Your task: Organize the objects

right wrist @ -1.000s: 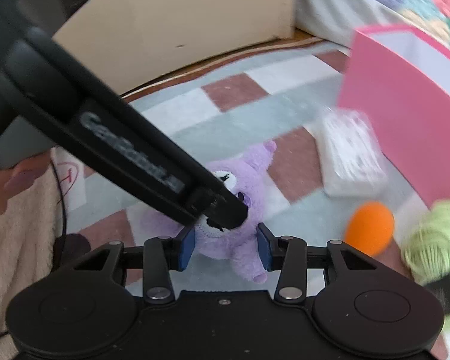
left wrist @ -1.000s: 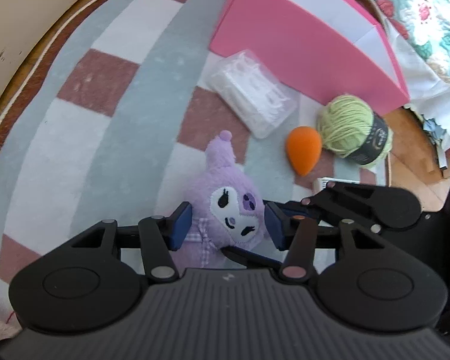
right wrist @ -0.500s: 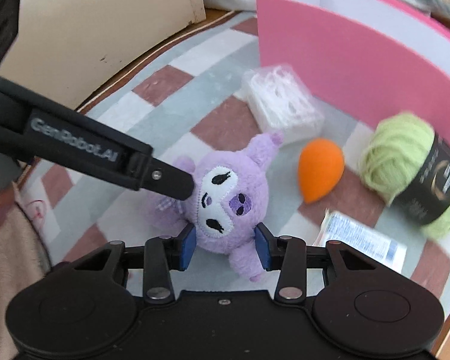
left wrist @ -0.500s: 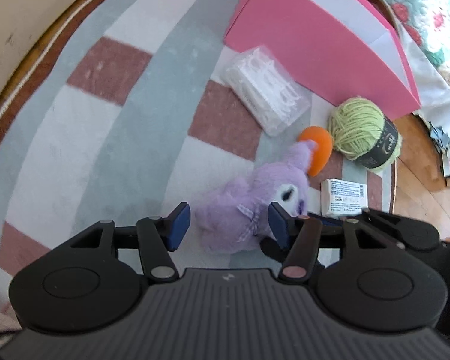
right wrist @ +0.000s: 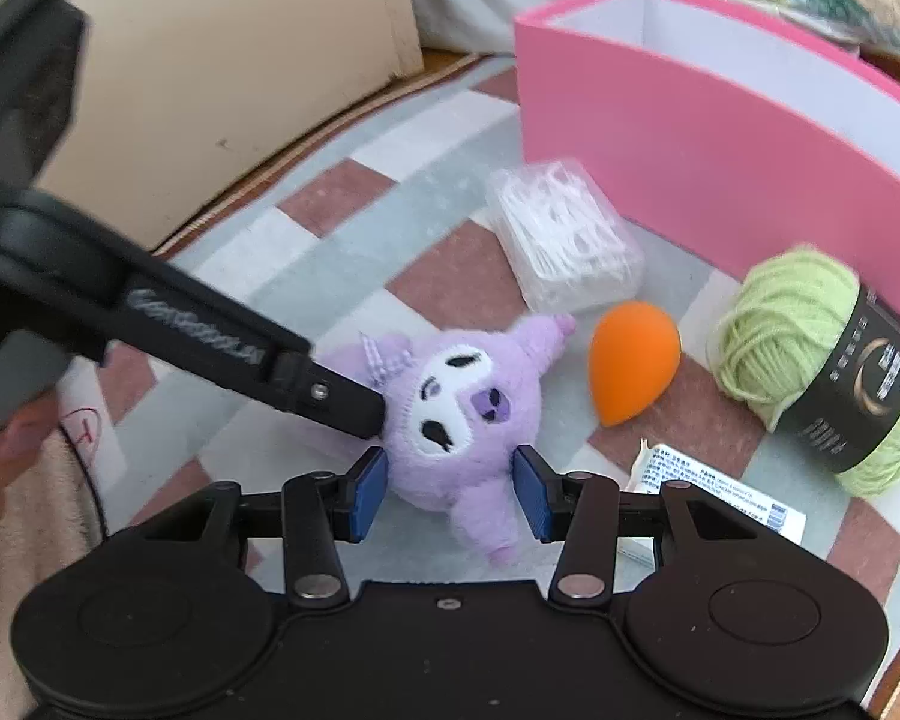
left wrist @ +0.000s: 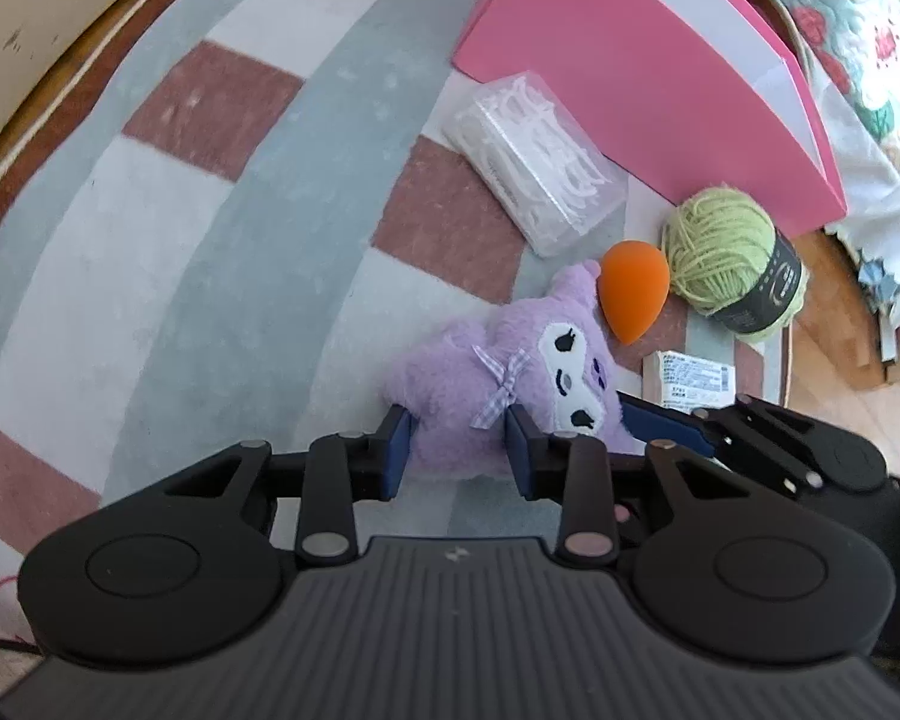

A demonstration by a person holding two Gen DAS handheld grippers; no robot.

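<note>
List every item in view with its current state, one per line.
Plush toy: lying on rug, between both grippers' fingers.
Pink box: open-topped.
Floss-pick case: closed, on rug.
Orange sponge: lying beside plush.
Yarn ball: wound, banded.
Left gripper: closing on plush.
Right gripper: opening.

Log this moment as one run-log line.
left gripper: closing on purple plush body | right gripper: opening around plush head | pink box: no items visible inside
</note>
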